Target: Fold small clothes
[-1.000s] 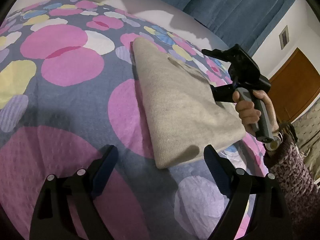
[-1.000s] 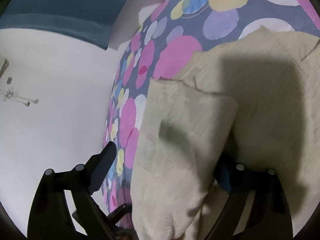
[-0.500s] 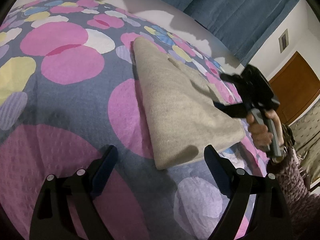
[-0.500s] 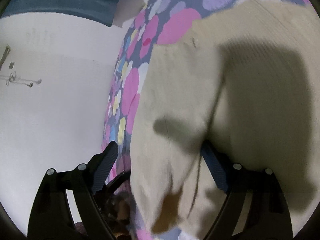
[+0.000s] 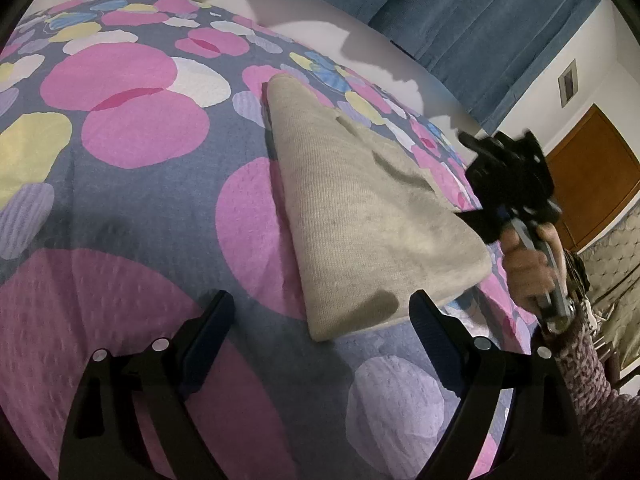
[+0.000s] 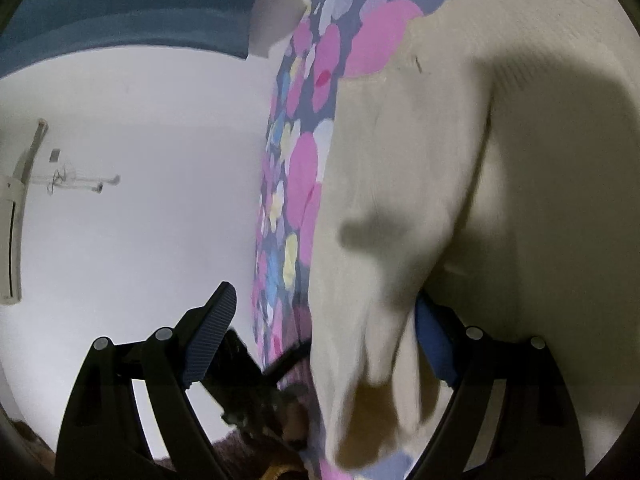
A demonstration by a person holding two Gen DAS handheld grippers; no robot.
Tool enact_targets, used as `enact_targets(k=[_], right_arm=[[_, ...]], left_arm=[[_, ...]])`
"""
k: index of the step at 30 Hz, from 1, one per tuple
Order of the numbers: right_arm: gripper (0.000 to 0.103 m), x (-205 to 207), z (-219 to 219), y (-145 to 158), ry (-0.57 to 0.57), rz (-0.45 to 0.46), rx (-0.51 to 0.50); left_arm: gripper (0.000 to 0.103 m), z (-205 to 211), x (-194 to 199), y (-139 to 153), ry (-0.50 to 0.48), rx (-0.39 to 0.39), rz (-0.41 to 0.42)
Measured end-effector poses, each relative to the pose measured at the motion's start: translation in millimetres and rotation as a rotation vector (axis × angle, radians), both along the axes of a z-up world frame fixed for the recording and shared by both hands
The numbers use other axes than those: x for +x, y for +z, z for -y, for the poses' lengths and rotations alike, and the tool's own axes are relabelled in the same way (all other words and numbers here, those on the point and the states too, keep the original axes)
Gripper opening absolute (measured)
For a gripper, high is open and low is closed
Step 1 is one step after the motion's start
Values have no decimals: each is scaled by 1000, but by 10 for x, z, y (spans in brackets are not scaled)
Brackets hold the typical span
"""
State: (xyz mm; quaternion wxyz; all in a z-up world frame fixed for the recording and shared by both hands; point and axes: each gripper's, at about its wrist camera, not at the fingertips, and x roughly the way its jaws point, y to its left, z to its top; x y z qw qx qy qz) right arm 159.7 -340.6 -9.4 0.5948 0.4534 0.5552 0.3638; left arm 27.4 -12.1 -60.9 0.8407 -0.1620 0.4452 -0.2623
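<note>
A beige knitted garment (image 5: 360,208) lies folded into a long wedge on the bedspread (image 5: 132,208). My left gripper (image 5: 322,314) stands open just short of the garment's near corner, touching nothing. In the left wrist view my right gripper (image 5: 508,176) hovers at the garment's right edge, held by a hand (image 5: 528,272). In the right wrist view the garment (image 6: 400,200) fills the right half. My right gripper (image 6: 326,324) is open, with a loose fold of the cloth hanging between its fingers and lying against the right pad (image 6: 434,344); the left pad (image 6: 212,332) is free.
The bedspread is grey-blue with large pink, yellow and lilac circles. Blue curtains (image 5: 460,12) and a white wall lie beyond the bed, and a brown door (image 5: 596,172) is at the right. A patterned sleeve (image 5: 588,380) reaches in at the lower right.
The right gripper drew away to the right, off the garment's top to its edge, and turned. The folded-over flap has settled flatter. My left gripper stayed put.
</note>
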Motion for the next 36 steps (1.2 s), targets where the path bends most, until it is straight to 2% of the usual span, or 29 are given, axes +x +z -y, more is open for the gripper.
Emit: enact_targets(k=[5,11,14,17,19,20,21,29,33,36], right_arm=[[85,220,-5,-57,-39,-19,22],[85,407,-16,-88,-55,-6,-40],[78,437,-87,-93,-37,11,-79],[55,468,-179,-109,-7,31,-175],[22,481,-217,-159,10,32,-234],[14,497,-223,-185,14,25,-247],[11,507,-220,-205,15,17,-245],[9,524,67,282,-58,156,-287],[9,584,394,397,-121,164,-307],[9,603,617,365,-162,147,-321]], left_arm=[[88,-4,-2,4,0,-4,1],[88,1,-9,4,0,-3,3],[88,-1,-12,5,0,-2,5],[88,13,-22,5,-1,10,9],[88,39,-43,22,-9,27,18],[88,66,-61,36,-23,38,26],[88,91,-70,45,-34,44,30],[88,294,-146,54,-101,84,47],[88,406,-56,44,-112,104,53],[88,484,-6,25,-123,114,58]])
